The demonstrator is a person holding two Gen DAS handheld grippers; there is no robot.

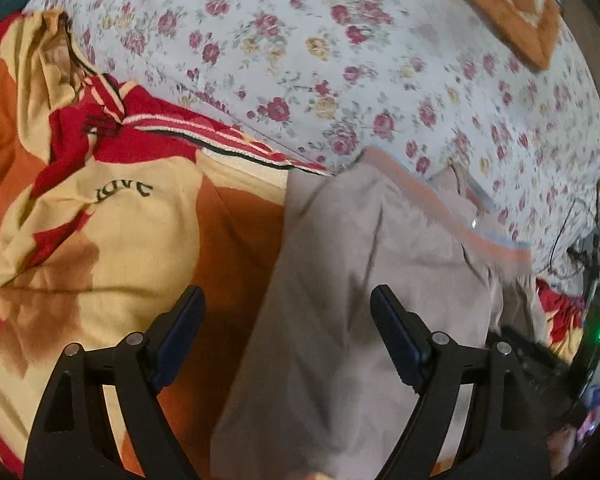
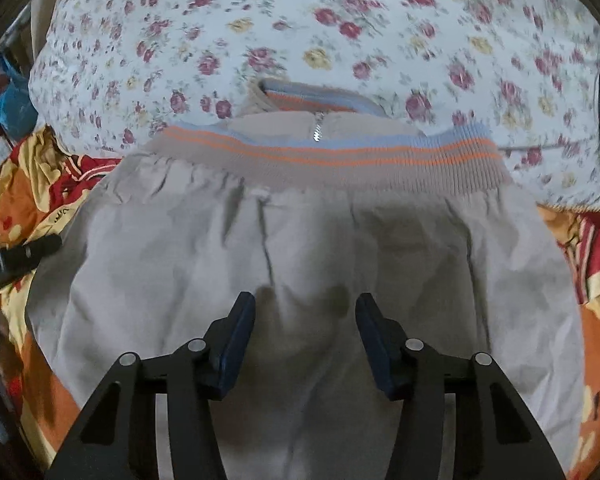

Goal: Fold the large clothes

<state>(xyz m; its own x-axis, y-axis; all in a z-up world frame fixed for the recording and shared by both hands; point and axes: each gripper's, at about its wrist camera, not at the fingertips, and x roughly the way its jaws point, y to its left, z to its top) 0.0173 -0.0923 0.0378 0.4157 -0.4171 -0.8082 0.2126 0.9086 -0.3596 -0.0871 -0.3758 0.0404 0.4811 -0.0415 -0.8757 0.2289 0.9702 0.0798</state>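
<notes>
Floral bed (image 2: 300,32): one beige jacket (image 2: 300,240), two tongs apart, empty.

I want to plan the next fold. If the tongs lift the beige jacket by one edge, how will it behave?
The beige jacket will probably hang floppy: its thin cloth lies creased and gathered. It likely weighs little for its size. The ribbed striped hem looks thicker, so it may hold its line better, and the smooth cloth might slip between pads.

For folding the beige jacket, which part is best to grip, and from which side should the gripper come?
Probably the ribbed striped hem of the beige jacket. It lies as a thick, straight band across the far edge, over the zipper. Bring the right gripper, whose jaws stand apart over the fabric, down from above near one end of the band.
</notes>
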